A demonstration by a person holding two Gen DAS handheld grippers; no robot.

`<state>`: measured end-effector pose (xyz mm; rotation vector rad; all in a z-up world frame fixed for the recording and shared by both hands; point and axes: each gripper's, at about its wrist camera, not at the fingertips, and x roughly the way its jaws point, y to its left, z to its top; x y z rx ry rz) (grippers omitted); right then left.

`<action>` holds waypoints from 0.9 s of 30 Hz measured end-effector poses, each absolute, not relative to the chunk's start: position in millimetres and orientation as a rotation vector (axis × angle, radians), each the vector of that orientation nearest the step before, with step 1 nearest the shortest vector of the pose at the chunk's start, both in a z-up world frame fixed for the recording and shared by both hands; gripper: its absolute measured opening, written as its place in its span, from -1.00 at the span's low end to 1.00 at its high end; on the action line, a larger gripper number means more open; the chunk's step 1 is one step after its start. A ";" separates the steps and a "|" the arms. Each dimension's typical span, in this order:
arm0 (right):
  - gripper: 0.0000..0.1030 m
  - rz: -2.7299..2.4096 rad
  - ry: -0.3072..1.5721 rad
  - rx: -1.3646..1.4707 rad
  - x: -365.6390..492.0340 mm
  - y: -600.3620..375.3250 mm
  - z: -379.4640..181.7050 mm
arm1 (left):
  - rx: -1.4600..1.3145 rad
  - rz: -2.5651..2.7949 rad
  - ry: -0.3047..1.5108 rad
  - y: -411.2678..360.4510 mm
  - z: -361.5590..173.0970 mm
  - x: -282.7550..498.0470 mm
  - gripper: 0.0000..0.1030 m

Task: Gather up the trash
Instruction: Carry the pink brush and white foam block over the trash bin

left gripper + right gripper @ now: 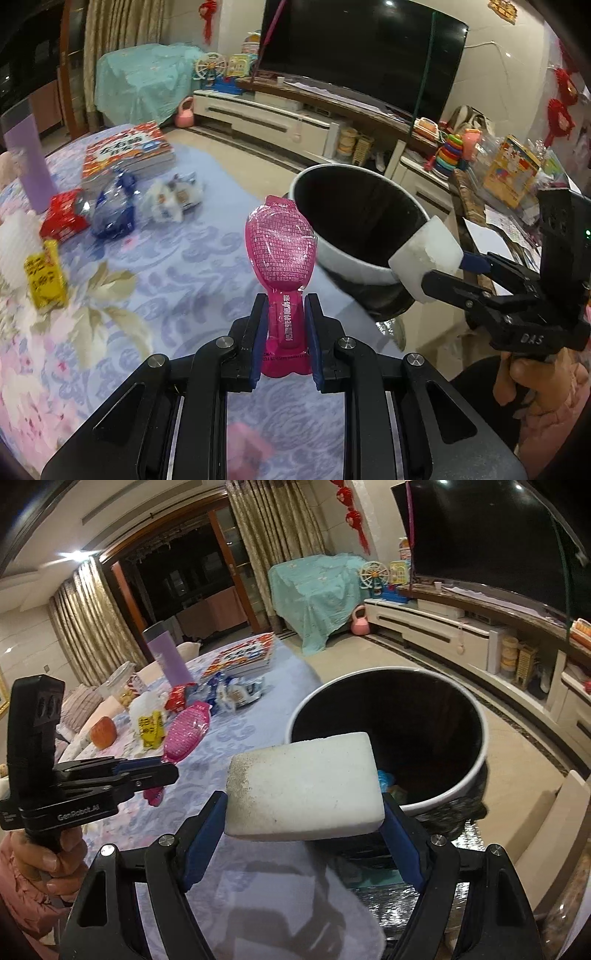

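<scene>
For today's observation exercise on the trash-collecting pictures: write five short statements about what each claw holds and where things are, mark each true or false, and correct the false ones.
1. The left claw is shut on a pink wrapper. True.
2. The right claw is open, holding nothing. False: it grips a white sponge block.
3. The bin has a white rim and a dark inside. True.
4. The tablecloth is bare of trash. False: a yellow packet, a red wrapper and a blue bag lie on it.
5. The purple cup lies on its side. False: it stands upright.
</scene>
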<state>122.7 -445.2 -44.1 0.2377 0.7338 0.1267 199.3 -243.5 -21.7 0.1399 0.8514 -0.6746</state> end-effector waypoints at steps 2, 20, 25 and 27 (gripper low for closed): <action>0.59 0.116 0.734 0.238 124.3 -452.1 -43.6 | 0.144 -0.687 0.851 -251.3 -20.8 200.5 -0.65; 0.59 0.062 0.751 0.204 148.0 -496.6 -44.5 | 0.193 -0.748 0.849 -306.7 -16.5 217.3 -0.65; 0.59 0.060 0.758 0.187 153.7 -502.8 -45.3 | 0.207 -0.756 0.850 -318.7 -15.9 224.2 -0.65; 0.59 0.061 0.764 0.185 157.1 -506.2 -46.3 | 0.215 -0.760 0.853 -324.1 -16.2 227.9 -0.65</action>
